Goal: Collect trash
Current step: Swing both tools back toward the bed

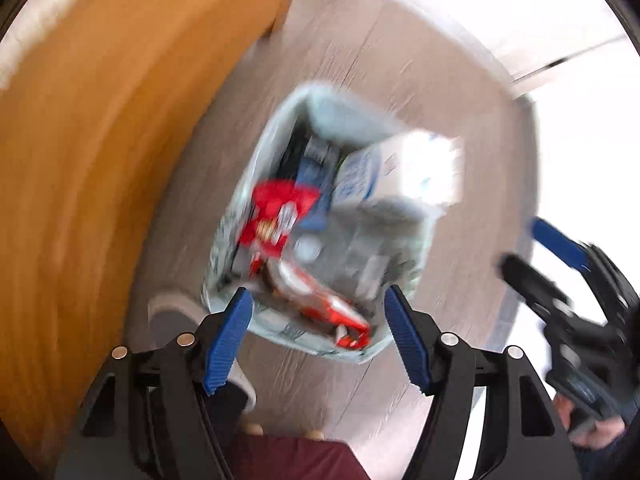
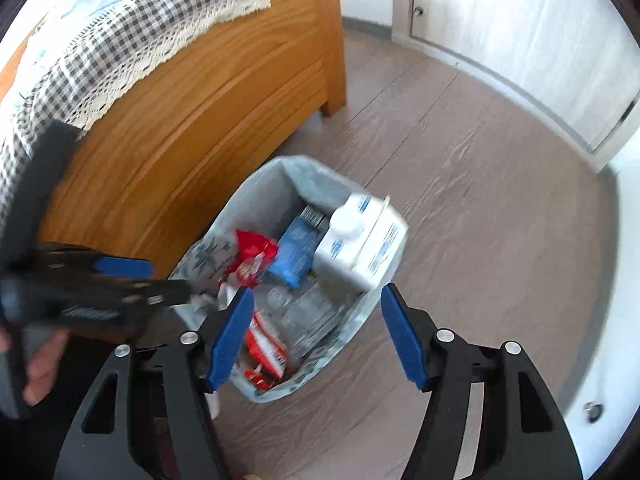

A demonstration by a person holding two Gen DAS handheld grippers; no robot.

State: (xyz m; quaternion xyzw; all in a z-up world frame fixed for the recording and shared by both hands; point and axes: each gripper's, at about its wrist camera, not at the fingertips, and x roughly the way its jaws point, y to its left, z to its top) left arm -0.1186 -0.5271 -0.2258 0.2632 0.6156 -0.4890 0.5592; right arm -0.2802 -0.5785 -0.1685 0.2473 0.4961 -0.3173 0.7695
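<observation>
Both my grippers, left [image 1: 318, 336] and right [image 2: 316, 334], hang spread wide, nothing between them. Bin [image 2: 256, 188] on the floor dead ahead, long axis running 7 to 1 o'clock; carton [image 2: 362, 240] leaning at its 2 o'clock corner.

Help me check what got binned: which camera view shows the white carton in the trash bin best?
The right wrist view. There the white carton is fairly sharp, with its round cap and blue print visible, leaning at the far right side of the trash bin. In the left wrist view the same carton is motion-blurred and washed out by glare.
</observation>
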